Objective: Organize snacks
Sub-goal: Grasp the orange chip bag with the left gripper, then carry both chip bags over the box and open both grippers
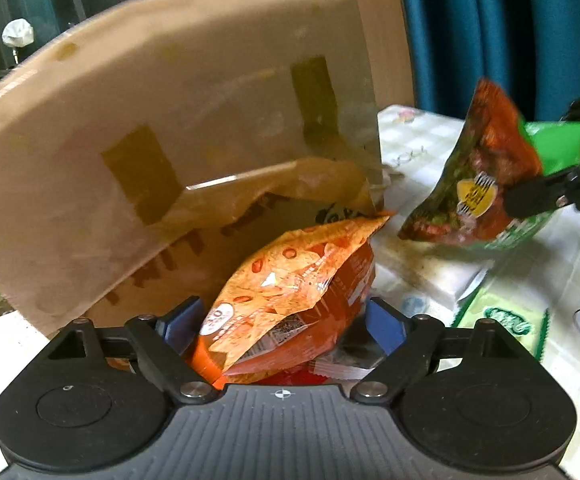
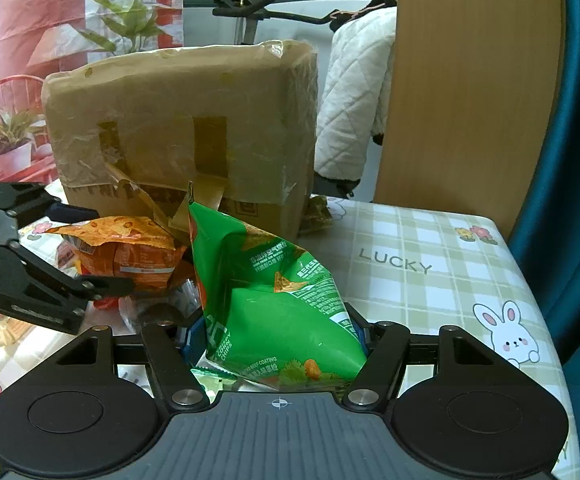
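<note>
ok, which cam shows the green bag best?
Right wrist: the green bag fills the centre between that gripper's jaws, print legible. Left wrist catches it only at the right edge, blurred, showing mostly its red-printed face, held by the right gripper.

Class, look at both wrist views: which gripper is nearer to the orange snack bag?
Left. The left gripper has its open jaws on either side of the orange snack bag. The right gripper is off to the side, shut on the green chip bag.
</note>
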{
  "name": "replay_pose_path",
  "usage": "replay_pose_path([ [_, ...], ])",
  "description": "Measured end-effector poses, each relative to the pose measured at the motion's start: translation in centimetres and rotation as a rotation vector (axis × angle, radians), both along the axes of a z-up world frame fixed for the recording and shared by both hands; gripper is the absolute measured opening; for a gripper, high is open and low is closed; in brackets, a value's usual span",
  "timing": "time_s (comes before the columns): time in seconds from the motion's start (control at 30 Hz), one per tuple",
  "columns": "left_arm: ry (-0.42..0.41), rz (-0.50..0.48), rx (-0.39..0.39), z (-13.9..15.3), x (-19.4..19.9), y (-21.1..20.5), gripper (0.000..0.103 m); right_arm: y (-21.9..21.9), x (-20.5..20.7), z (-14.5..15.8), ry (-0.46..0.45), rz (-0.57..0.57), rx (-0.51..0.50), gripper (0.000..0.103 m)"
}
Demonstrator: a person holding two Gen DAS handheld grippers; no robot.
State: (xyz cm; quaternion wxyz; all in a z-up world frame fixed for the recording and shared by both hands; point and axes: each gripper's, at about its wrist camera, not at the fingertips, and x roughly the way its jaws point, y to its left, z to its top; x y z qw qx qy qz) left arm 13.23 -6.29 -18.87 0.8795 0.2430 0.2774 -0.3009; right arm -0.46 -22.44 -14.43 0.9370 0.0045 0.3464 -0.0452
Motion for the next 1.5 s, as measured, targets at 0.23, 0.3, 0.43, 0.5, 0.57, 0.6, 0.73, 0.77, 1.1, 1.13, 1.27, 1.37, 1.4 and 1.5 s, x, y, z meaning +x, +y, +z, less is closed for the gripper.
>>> replay_pose_path([
  [0.23, -0.007, 0.034, -0.029, -0.2, -0.1, 0.0, 0.066, 0.0, -0.4, 0.4, -0.006, -0.005, 0.001, 0.062],
  [0.3, -0.004, 0.048, -0.069, 0.3, -0.8, 1.1, 0.065, 0.1, -0.6, 0.6, -0.012, -0.007, -0.003, 0.062],
  [0.43, 0.016, 0.074, -0.129, 1.2, -2.8, 3.3, 0.064, 0.2, -1.1, 1.0, -0.020, -0.010, -0.012, 0.062],
  [0.5, 0.020, 0.084, -0.161, 1.9, -3.8, 4.4, 0.064, 0.3, -1.4, 1.3, -0.022, -0.014, -0.016, 0.062],
  [0.57, 0.019, 0.098, -0.197, 2.9, -4.7, 5.8, 0.064, 0.3, -1.8, 1.6, -0.028, -0.020, -0.012, 0.062],
  [0.6, 0.017, 0.104, -0.215, 3.5, -5.0, 6.4, 0.064, 0.3, -2.0, 1.8, -0.034, -0.022, -0.009, 0.062],
  [0.73, -0.006, 0.130, -0.276, 6.0, -6.1, 8.9, 0.064, 0.3, -2.7, 3.1, -0.064, -0.031, 0.000, 0.062],
  [0.77, -0.015, 0.137, -0.288, 6.6, -6.3, 9.3, 0.064, 0.3, -2.9, 3.5, -0.073, -0.034, 0.006, 0.062],
  [1.1, -0.134, 0.158, -0.462, 13.4, -6.9, 11.5, 0.064, -0.8, -3.6, 9.8, -0.234, -0.087, 0.060, 0.062],
  [1.13, -0.153, 0.157, -0.472, 14.0, -6.8, 11.4, 0.064, -1.0, -3.3, 10.6, -0.253, -0.086, 0.056, 0.062],
  [1.27, -0.163, 0.165, -0.536, 16.3, -4.9, 10.8, 0.064, -1.6, -1.3, 13.9, -0.323, -0.056, 0.040, 0.062],
  [1.37, -0.174, 0.182, -0.575, 18.0, -3.1, 10.4, 0.064, -1.7, 1.0, 16.0, -0.363, -0.025, 0.032, 0.062],
  [1.4, -0.184, 0.182, -0.585, 18.4, -2.3, 10.1, 0.064, -1.6, 2.2, 16.6, -0.376, -0.010, 0.030, 0.062],
  [1.5, -0.208, 0.200, -0.611, 19.3, 0.1, 9.5, 0.064, -1.1, 6.1, 17.8, -0.384, 0.034, 0.028, 0.062],
])
